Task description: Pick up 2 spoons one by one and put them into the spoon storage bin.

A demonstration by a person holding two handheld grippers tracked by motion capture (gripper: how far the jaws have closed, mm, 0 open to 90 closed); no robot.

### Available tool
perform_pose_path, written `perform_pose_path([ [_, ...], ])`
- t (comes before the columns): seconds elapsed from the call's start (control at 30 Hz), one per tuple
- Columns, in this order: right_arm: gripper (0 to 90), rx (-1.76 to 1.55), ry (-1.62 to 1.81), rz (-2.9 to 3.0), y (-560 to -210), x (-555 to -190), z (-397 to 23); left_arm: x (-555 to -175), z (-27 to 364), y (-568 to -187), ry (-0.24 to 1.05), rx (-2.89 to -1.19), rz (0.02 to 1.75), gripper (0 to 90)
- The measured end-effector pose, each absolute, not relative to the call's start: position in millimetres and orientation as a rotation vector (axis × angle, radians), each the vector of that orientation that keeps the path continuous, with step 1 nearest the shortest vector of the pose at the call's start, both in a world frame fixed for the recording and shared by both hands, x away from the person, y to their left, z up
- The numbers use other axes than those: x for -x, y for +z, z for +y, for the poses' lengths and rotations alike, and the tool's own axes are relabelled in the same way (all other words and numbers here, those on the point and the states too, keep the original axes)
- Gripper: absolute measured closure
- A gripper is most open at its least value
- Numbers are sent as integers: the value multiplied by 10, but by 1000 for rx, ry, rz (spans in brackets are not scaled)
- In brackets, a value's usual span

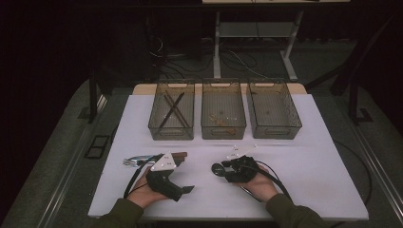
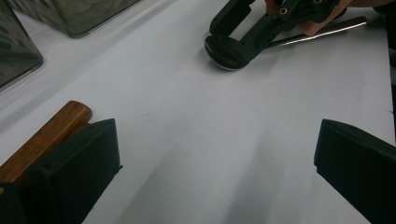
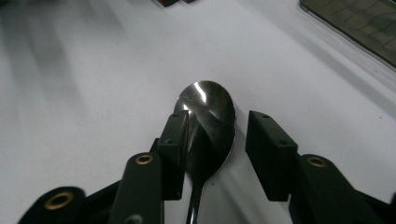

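right tongs [image 3: 212,140] down low over the spoon [image 3: 210,121], flat on the white bench [image 1: 304,161] in front of the middle bin [image 1: 223,114]; bowl caught between the two black pads, left pad [image 3: 175,149] touching or all but touching the bowl's edge, right pad standing off with a sliver of bench showing; so not yet gripping, jaws part-way in and bracketing the bowl; long axis running straight back along the tongs, bowl pointing away, handle trailing under the body toward the hand; same lie from the left gripper view, spoon [image 2: 224,56] with its shaft stretching off behind the right tongs [image 2: 233,39]; squeeze across the bowl's width looks like the next call, with a risk of the curved steel skidding out. left tongs [image 2: 215,158] well apart from the spoon, jaws wide and empty, resting beside the wooden handle [image 2: 46,135] of other cutlery; right hand clearly the nearer.
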State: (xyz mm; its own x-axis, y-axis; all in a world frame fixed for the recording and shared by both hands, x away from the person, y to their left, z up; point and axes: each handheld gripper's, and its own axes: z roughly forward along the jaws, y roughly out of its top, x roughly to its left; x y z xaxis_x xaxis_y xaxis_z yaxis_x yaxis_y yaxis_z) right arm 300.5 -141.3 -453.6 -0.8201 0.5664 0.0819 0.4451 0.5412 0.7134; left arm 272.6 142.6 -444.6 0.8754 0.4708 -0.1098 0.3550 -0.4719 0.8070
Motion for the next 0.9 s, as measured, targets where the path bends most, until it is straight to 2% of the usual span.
perform_pose_path([
  [0.37, 818, -854, 1189, 2604, -4503, -2992, -1426, -2727, 1432, -4441, 158, -2109, 595, 0],
  [0.67, 884, -782, 1257, 2624, -4442, -2953, -1447, -2725, 1433, -4437, 161, -2110, 589, 0],
  [0.9, 870, -748, 1239, 2629, -4442, -2945, -1436, -2725, 1432, -4436, 160, -2109, 589, 0],
])
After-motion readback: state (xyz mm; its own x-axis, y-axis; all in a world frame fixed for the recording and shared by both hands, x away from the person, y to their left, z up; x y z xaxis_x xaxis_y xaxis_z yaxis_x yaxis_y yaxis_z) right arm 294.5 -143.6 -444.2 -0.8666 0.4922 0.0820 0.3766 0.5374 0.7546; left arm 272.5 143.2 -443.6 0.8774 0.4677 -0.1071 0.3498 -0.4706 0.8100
